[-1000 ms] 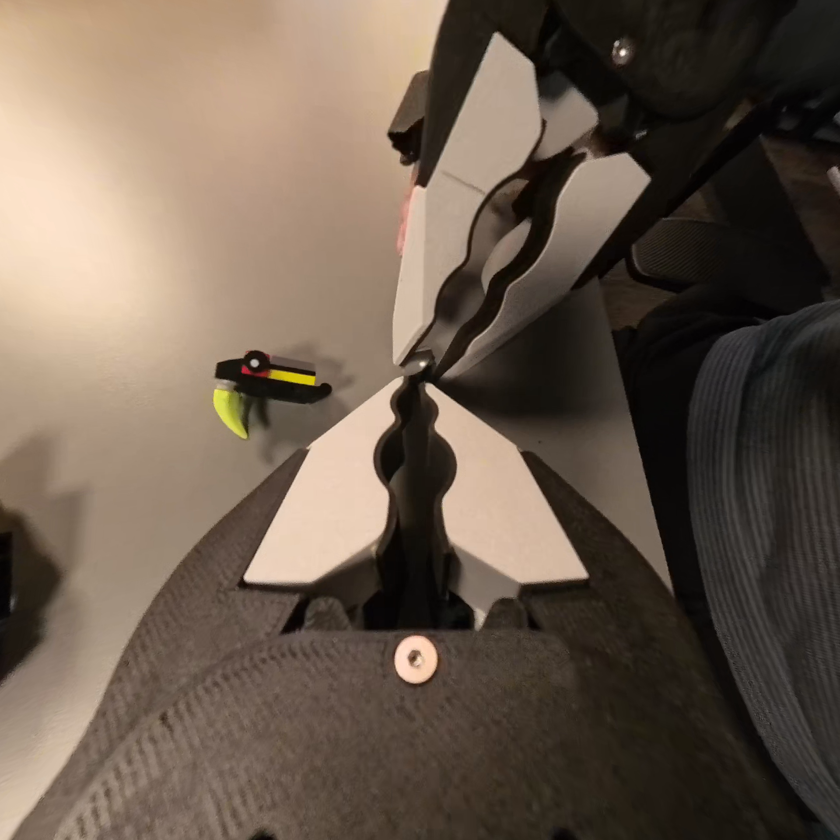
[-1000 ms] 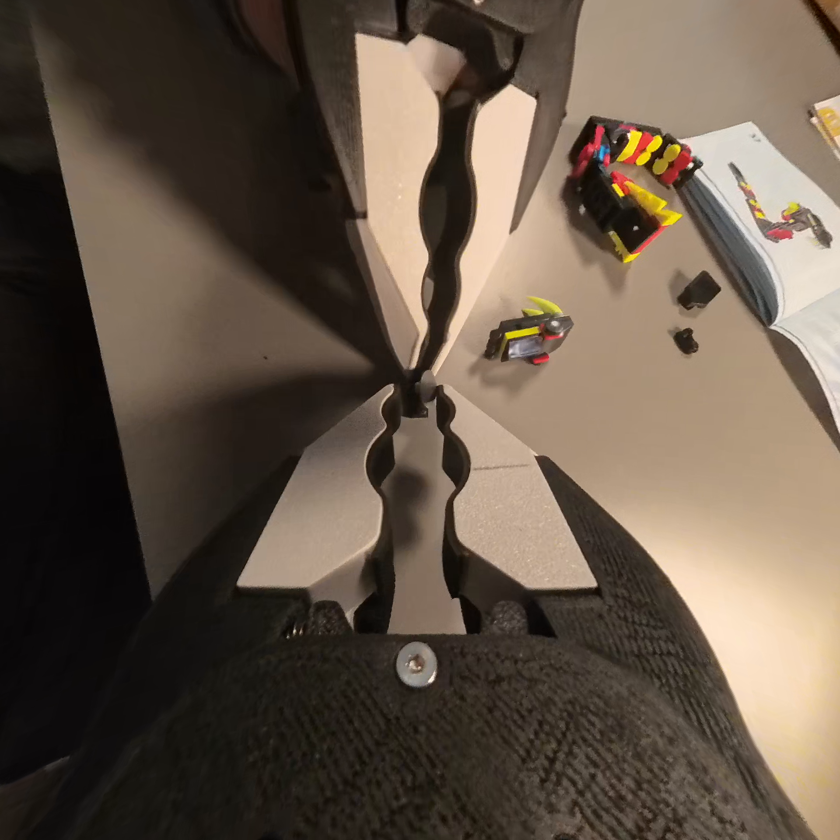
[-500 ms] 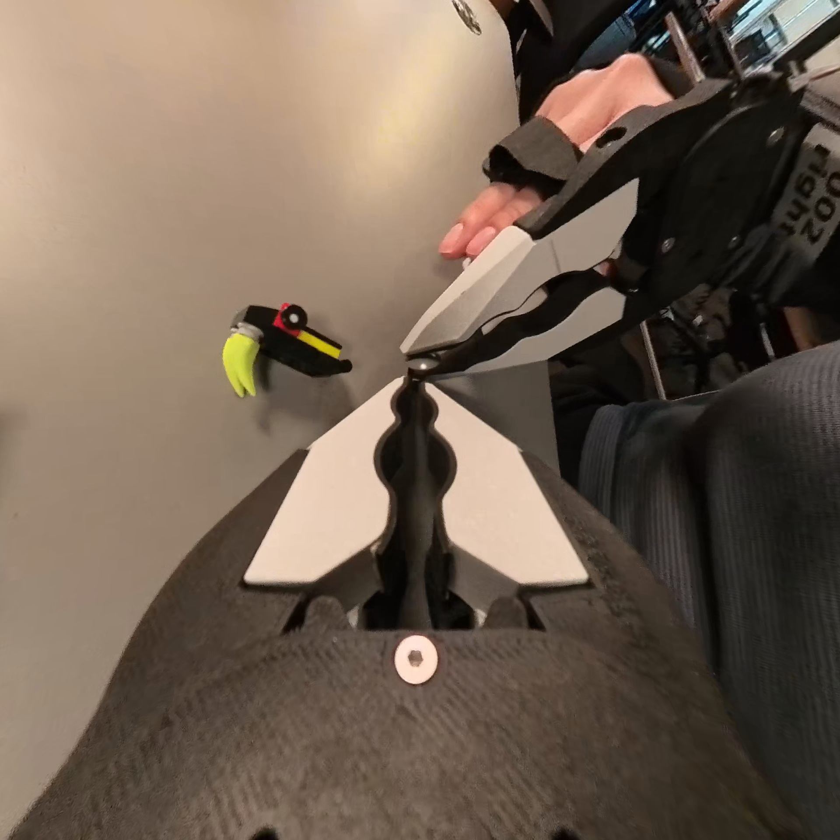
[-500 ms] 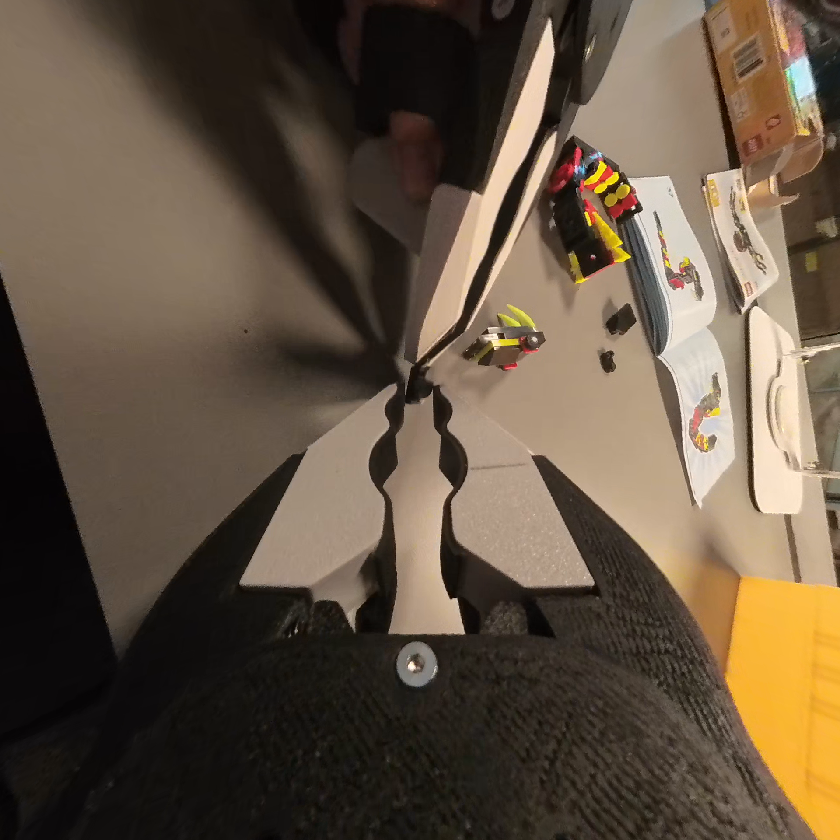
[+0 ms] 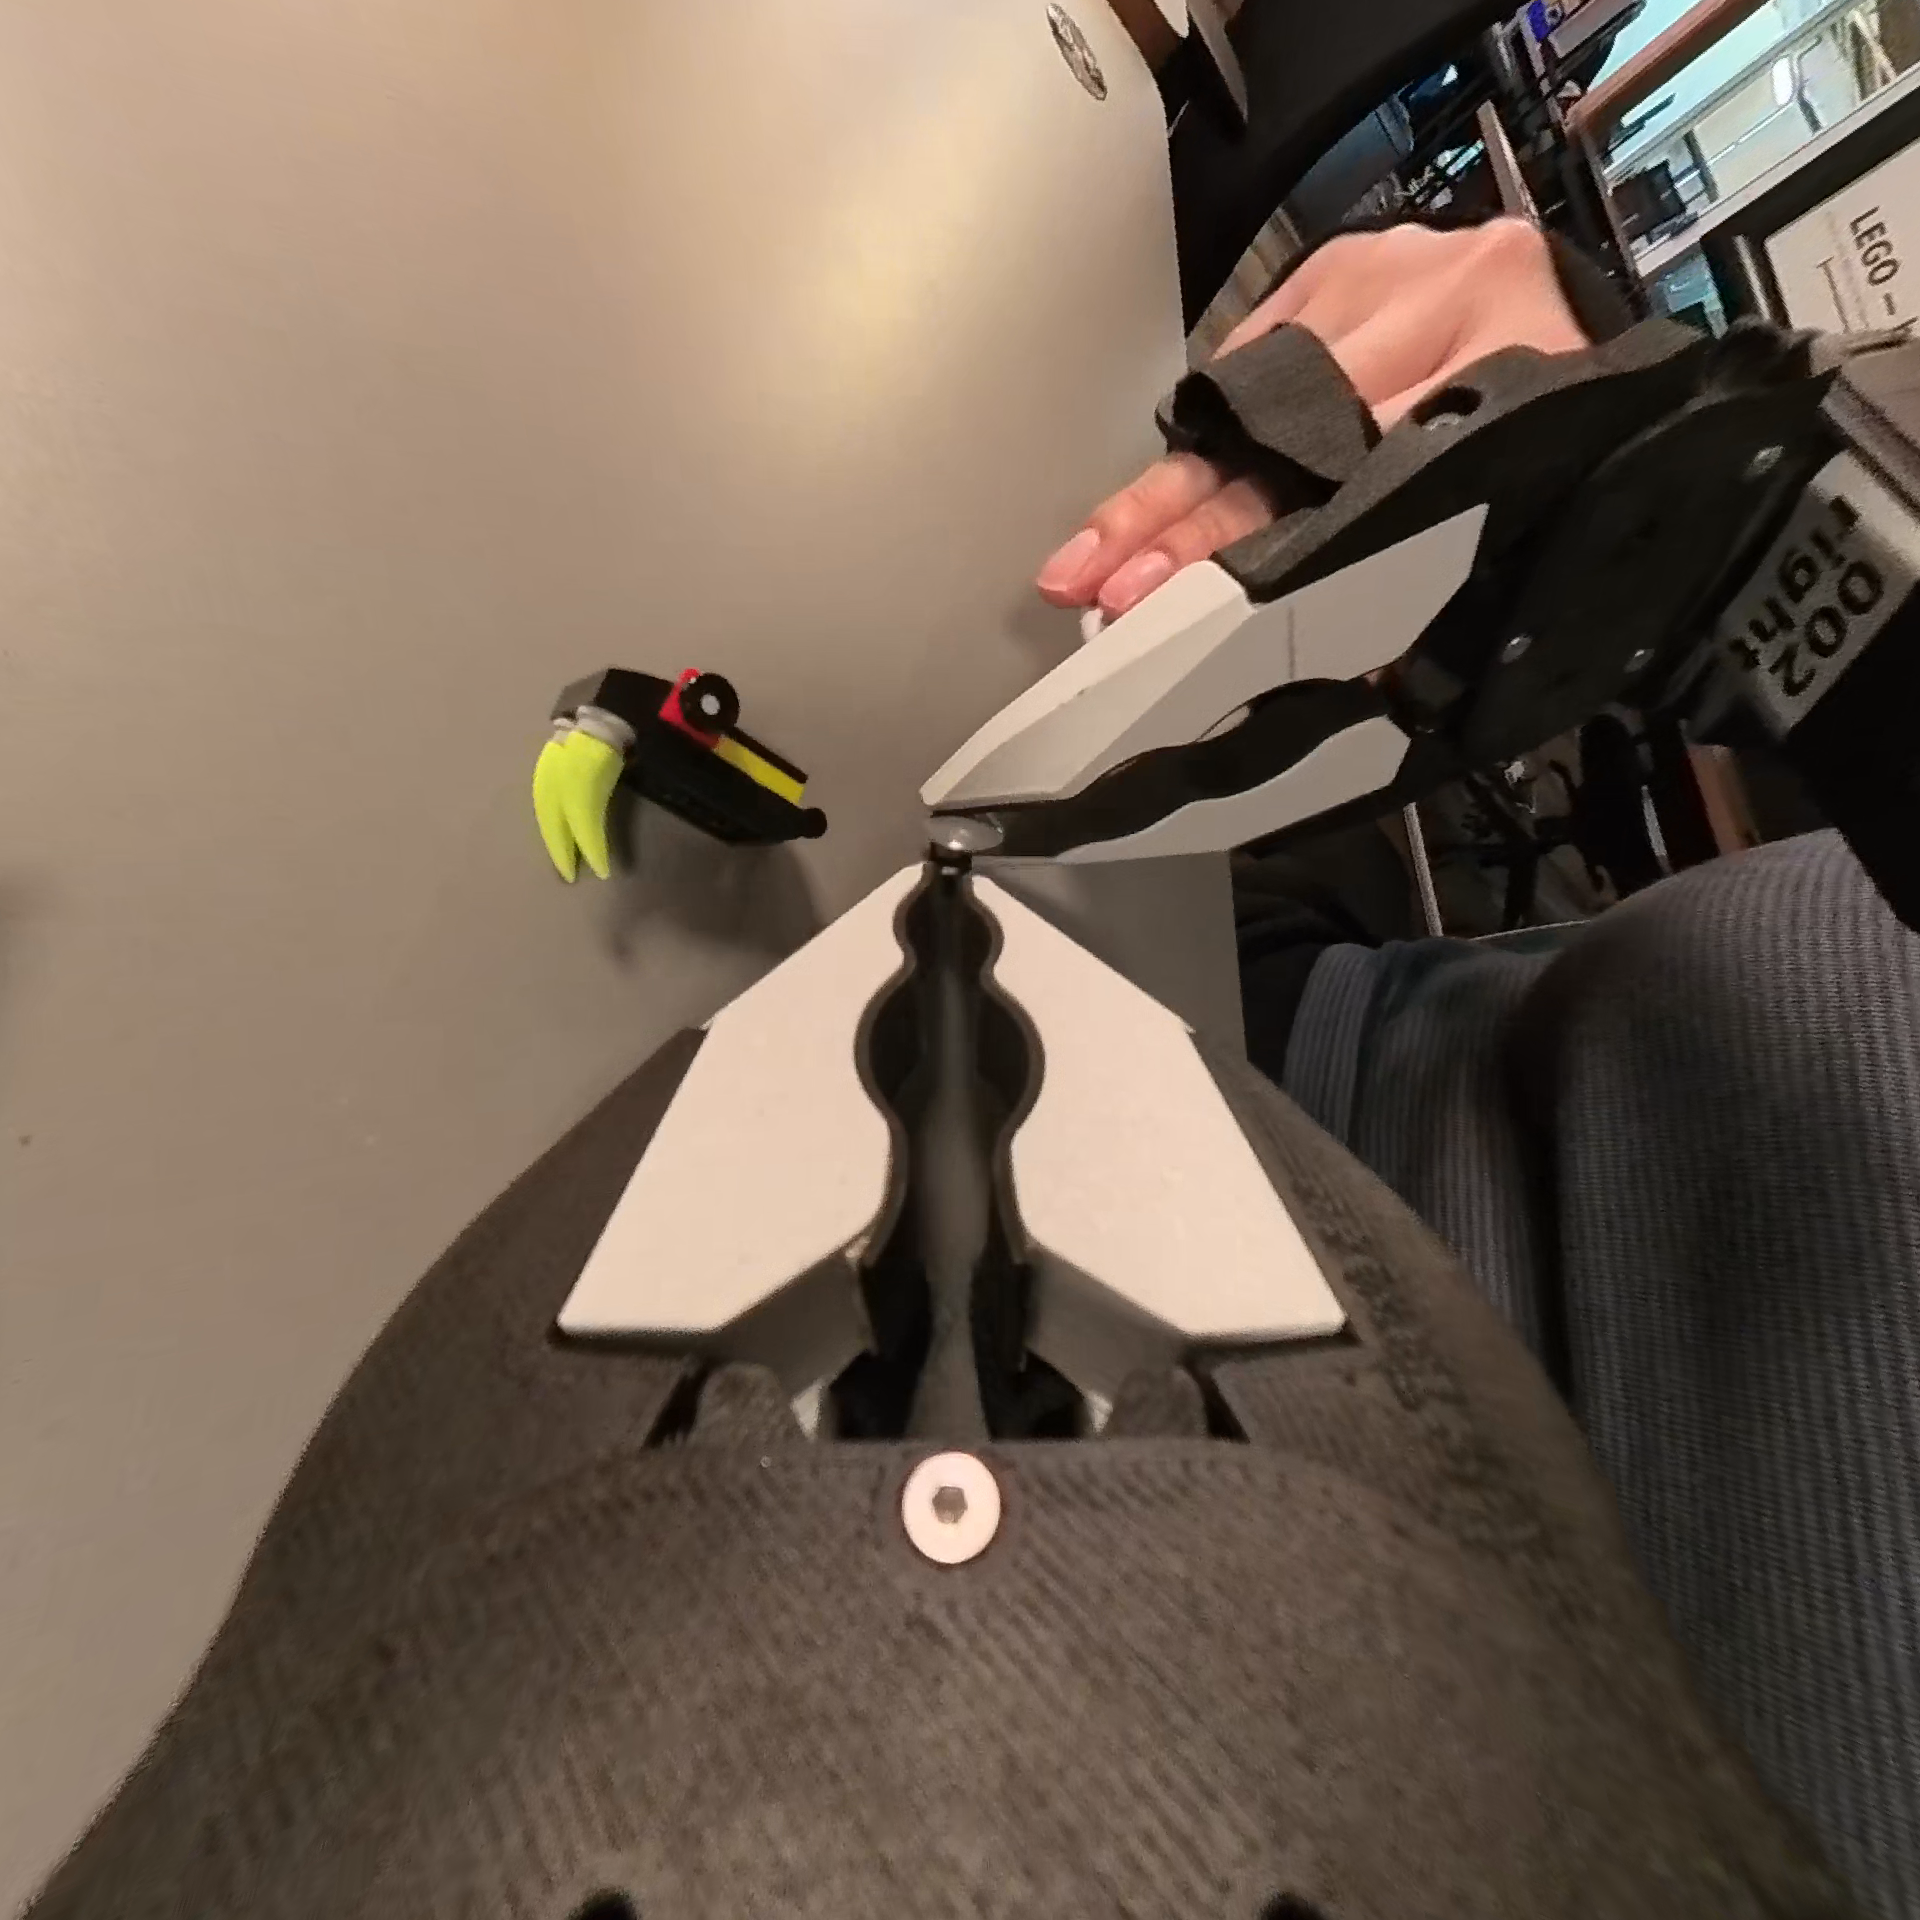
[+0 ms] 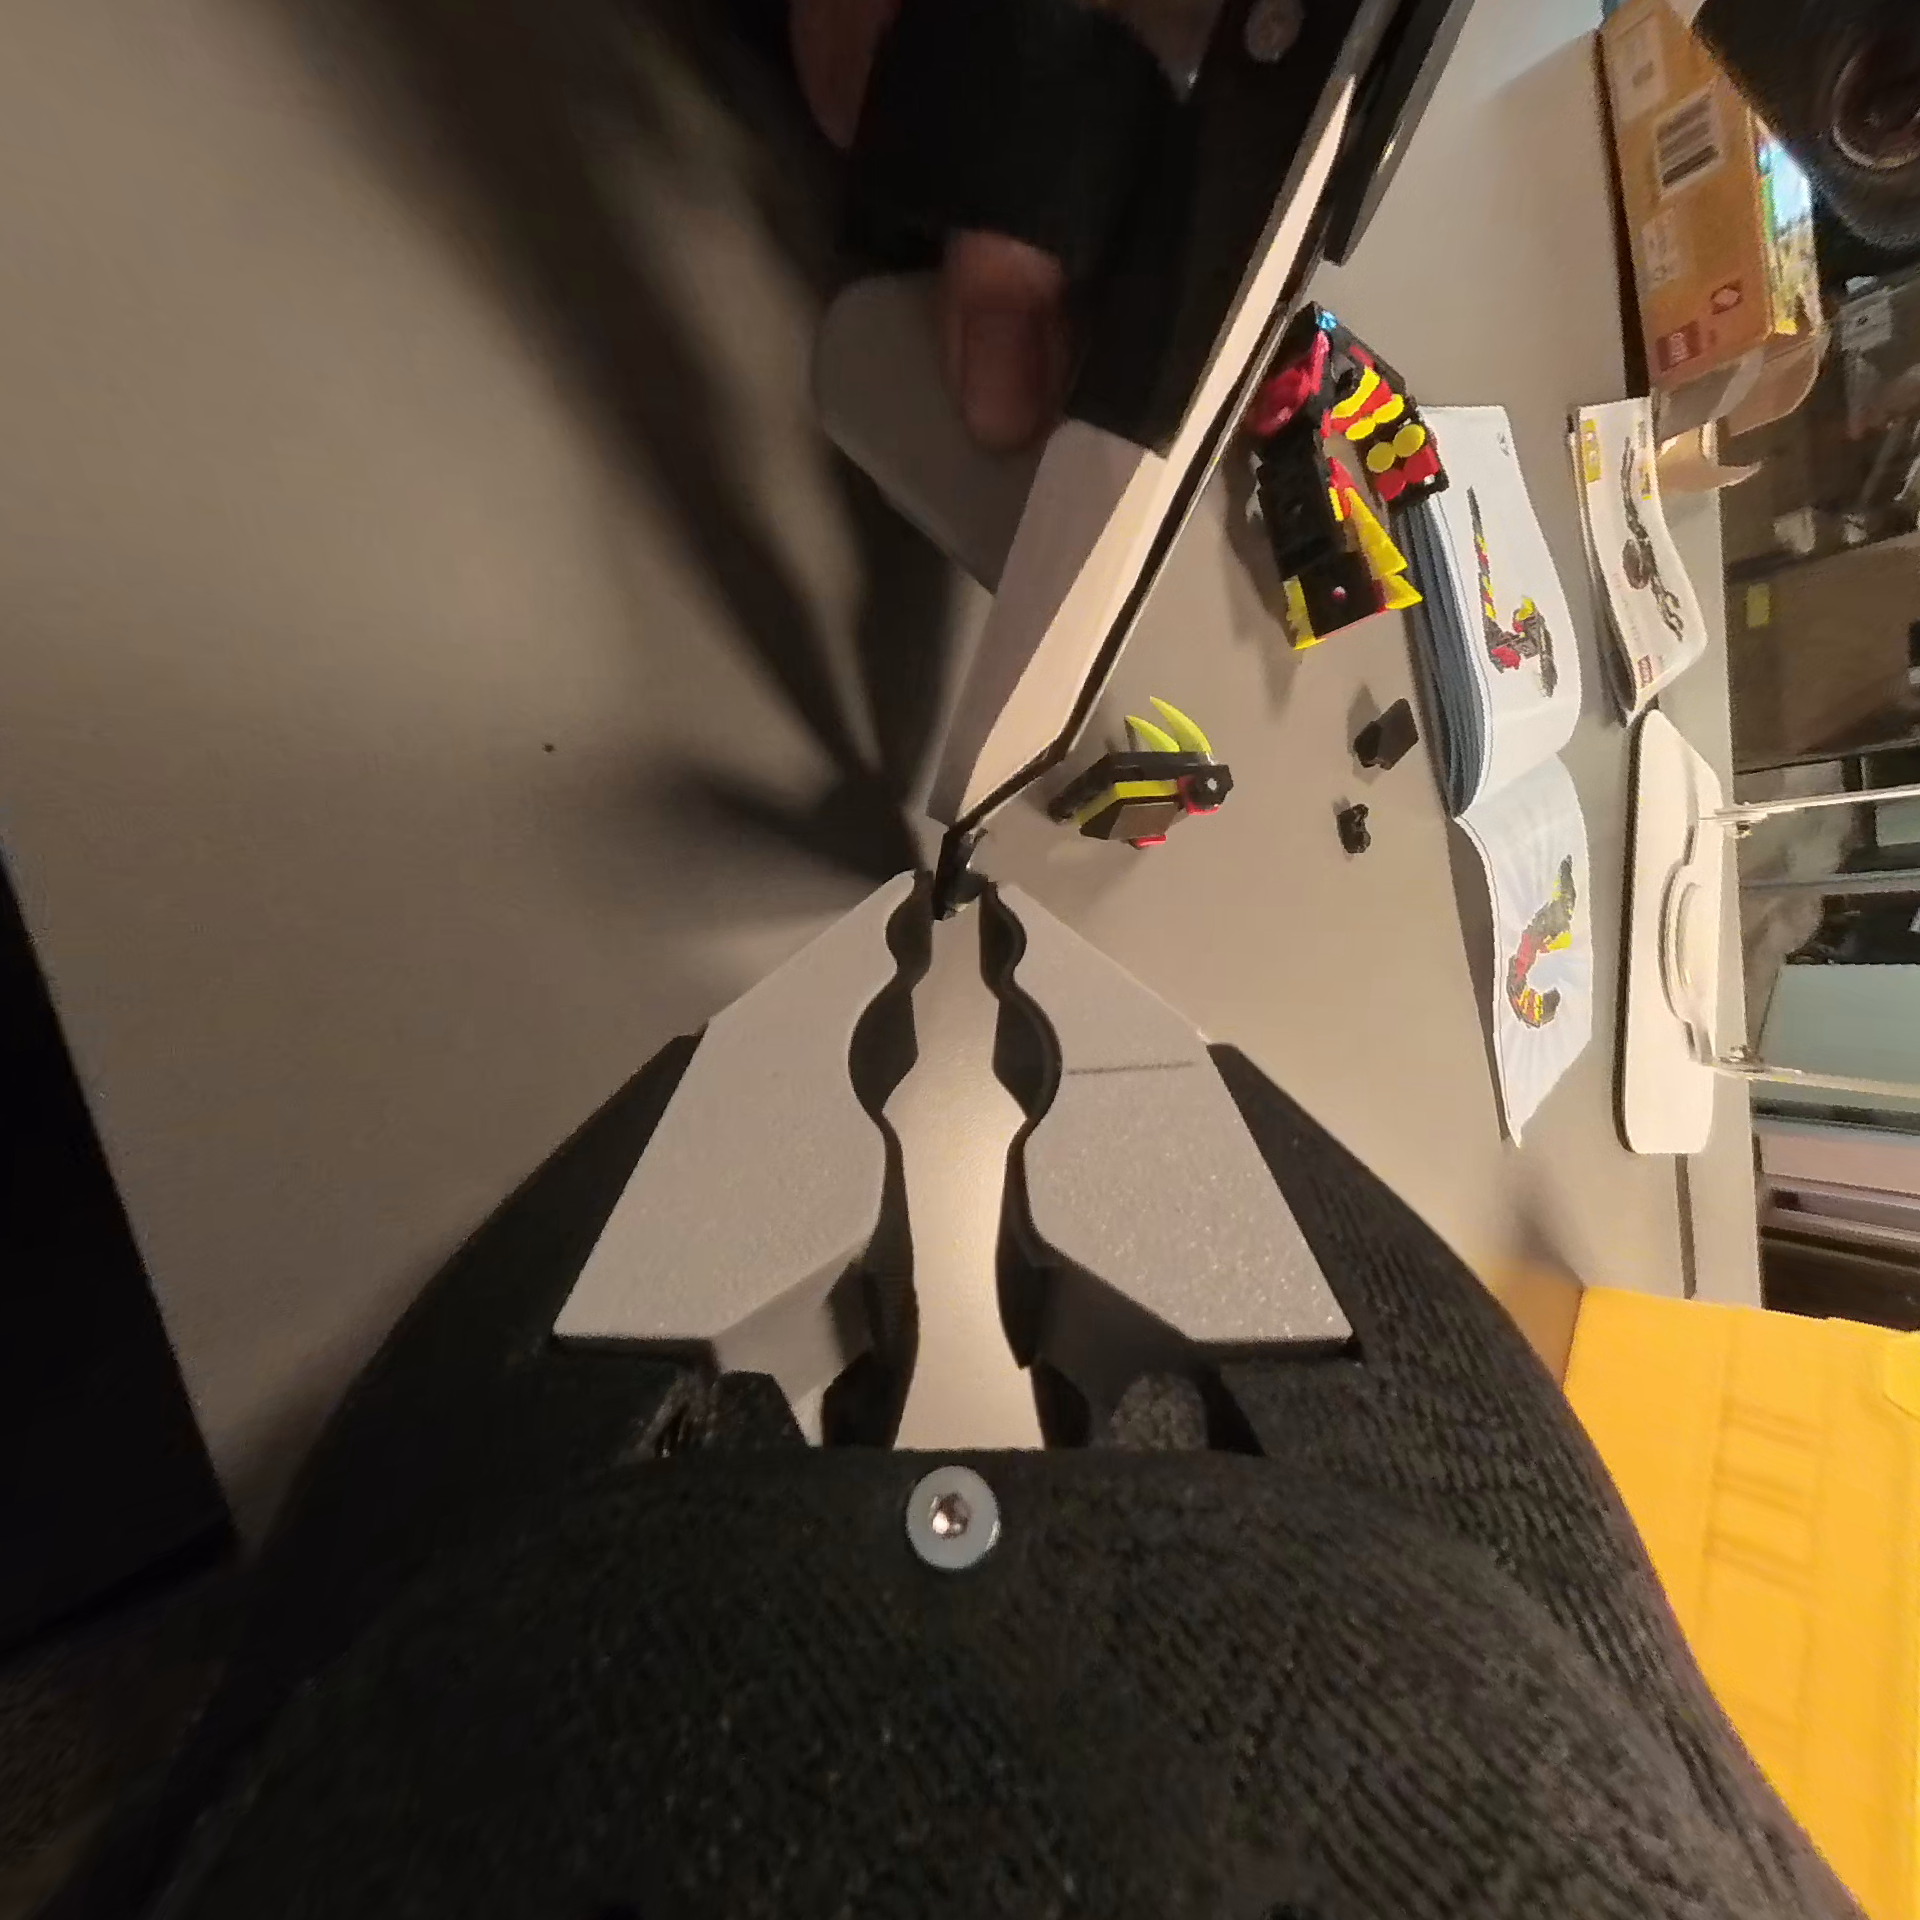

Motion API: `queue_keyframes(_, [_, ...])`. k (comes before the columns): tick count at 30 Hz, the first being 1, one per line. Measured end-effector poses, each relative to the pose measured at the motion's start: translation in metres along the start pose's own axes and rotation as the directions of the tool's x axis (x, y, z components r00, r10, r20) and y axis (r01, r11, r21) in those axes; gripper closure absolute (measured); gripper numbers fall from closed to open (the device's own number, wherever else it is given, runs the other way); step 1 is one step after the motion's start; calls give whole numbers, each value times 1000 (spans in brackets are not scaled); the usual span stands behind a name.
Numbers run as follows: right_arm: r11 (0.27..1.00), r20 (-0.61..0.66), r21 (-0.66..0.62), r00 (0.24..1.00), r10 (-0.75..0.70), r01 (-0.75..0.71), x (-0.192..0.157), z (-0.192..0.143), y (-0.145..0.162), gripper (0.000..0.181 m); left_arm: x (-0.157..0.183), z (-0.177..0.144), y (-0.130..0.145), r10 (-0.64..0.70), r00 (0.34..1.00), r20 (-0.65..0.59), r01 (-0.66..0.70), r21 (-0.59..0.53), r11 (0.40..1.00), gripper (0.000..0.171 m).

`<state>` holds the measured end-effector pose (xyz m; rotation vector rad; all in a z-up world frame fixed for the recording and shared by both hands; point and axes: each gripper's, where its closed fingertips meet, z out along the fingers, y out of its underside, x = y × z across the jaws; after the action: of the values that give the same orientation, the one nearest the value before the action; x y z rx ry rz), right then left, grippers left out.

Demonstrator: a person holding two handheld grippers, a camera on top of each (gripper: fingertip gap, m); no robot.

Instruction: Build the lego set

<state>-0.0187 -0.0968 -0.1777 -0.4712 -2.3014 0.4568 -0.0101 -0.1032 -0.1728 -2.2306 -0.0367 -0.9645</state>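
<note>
My left gripper [image 5: 948, 868] is shut on a small dark piece [image 5: 948, 854] at its tips. My right gripper [image 6: 951, 899] is shut on a small grey round piece [image 5: 968, 829]. The two grippers meet tip to tip above the grey table [image 5: 416, 416], and the two pieces touch. In the right wrist view the joined pieces [image 6: 961, 868] are tiny and mostly hidden by the fingertips. A small black, red and yellow head assembly with lime fangs [image 5: 665, 769] lies on the table just beyond the tips; it also shows in the right wrist view [image 6: 1143, 795].
A black, red and yellow snake body [image 6: 1340, 499] lies farther off. Two small black pieces [image 6: 1385, 732] [image 6: 1351, 826] sit beside an open instruction booklet [image 6: 1517, 748]. A second leaflet [image 6: 1642, 551], a cardboard box [image 6: 1704, 208], a white tray [image 6: 1673, 935] and a yellow sheet [image 6: 1745, 1558] lie beyond. The grippers are tip to tip, or close to it.
Both grippers stayed tip to tip on the small pieces while they tilted together. The right gripper now reaches in from the right in the left wrist view, and more of the table shows.
</note>
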Motion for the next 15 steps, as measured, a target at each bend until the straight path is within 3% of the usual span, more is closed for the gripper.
queue_keyframes(6, [999,64,6,997,48,-49,2,0,1,176,2,0,0,31,1000,2,-31,5,1000,170])
queue_keyframes(9, [983,142,42,975,169,-177,1,-1,0,176,7,-2,-2,150,988,32,-150,20,988,168])
queue_keyframes(10, [978,159,40,968,194,-202,2,0,2,177,8,-3,-3,224,973,60,-225,17,974,160])
queue_keyframes(12, [969,189,50,955,230,-244,2,2,2,177,7,-6,-8,408,897,172,-416,12,909,145])
queue_keyframes(15, [956,230,58,936,268,-288,1,2,1,178,1,-6,-8,616,725,309,-624,-86,777,141])
